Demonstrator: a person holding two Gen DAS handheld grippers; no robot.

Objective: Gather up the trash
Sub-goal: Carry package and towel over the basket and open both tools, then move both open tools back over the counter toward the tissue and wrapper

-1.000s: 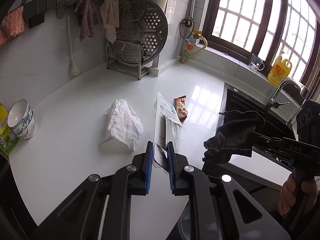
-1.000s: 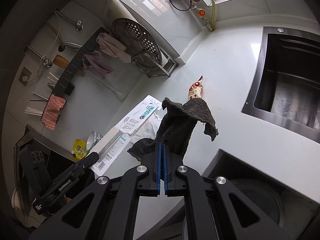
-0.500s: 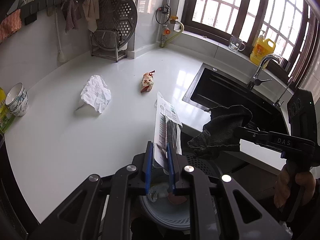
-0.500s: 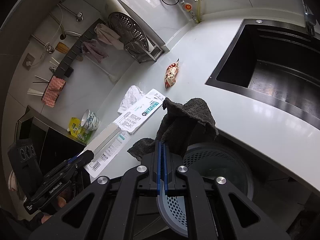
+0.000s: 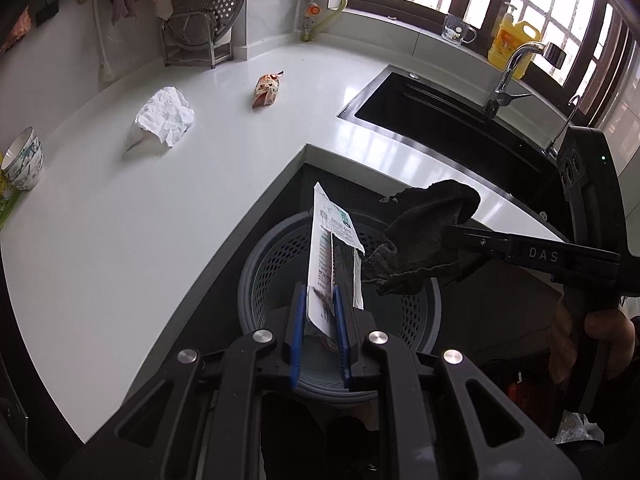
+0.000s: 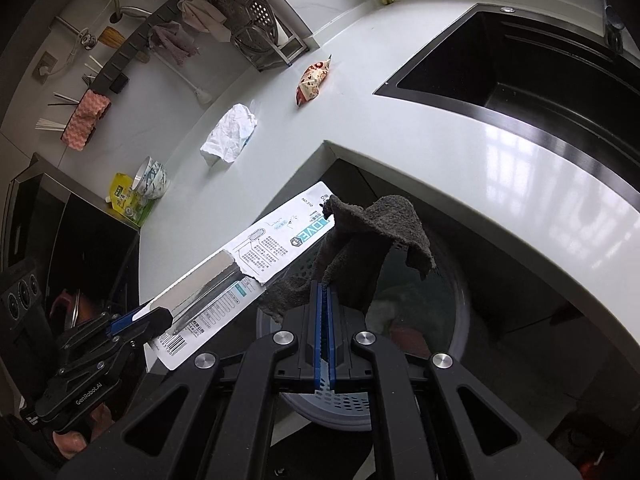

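Observation:
My left gripper (image 5: 321, 300) is shut on a long flat white package (image 5: 326, 256) and holds it over a grey perforated trash bin (image 5: 256, 276) on the floor below the counter edge. The package also shows in the right wrist view (image 6: 256, 252). My right gripper (image 6: 323, 292) is shut on a dark grey rag (image 6: 368, 248), held above the same bin (image 6: 460, 308); the rag shows in the left wrist view (image 5: 424, 236). A crumpled white tissue (image 5: 166, 118) and an orange snack wrapper (image 5: 266, 90) lie on the white counter (image 5: 120, 220).
A black sink (image 5: 440, 124) with a tap (image 5: 516, 64) is set in the counter at right. Stacked bowls (image 5: 22, 164) stand at the left edge. A dish rack with a perforated steamer tray (image 5: 204, 12) stands at the back. A yellow bottle (image 5: 512, 44) is on the windowsill.
Both grippers have pulled back from the counter and now hold the package and the rag over the bin. The tissue and snack wrapper stay on the counter, farther away.

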